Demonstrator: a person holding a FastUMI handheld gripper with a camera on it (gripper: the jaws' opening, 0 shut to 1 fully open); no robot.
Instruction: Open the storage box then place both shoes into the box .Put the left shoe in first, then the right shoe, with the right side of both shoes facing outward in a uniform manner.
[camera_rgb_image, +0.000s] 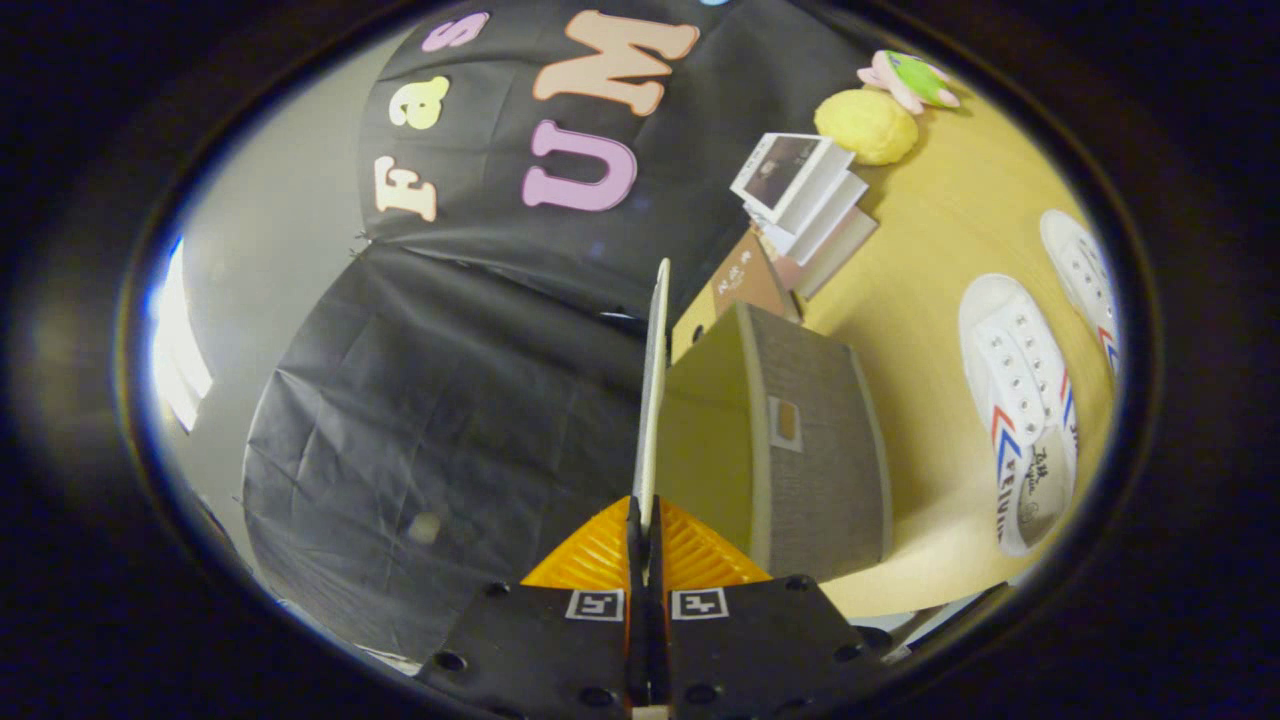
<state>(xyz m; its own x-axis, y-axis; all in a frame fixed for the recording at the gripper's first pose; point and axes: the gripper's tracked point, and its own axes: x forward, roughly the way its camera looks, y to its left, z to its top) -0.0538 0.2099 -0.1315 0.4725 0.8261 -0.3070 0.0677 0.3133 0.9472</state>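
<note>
Jaws: the gripper is pinched tight on the thin pale lid panel of the storage box, both fingers pressing on its edge, almost no gap between them.
Lid: it stands edge-on, running straight ahead from the fingertips.
Box: the grey fabric storage box with a pale inside sits just beside the lid, open, on the yellow wooden counter.
Behind the box: a brown cardboard piece, then a stack of white booklets, a yellow fuzzy ball and a pink-and-green toy toward the counter's far edge.
Shoes: two white canvas lace-up shoes with red and blue stripes, one near the box, the other beyond it, both lying on the counter, apart from the box.
</note>
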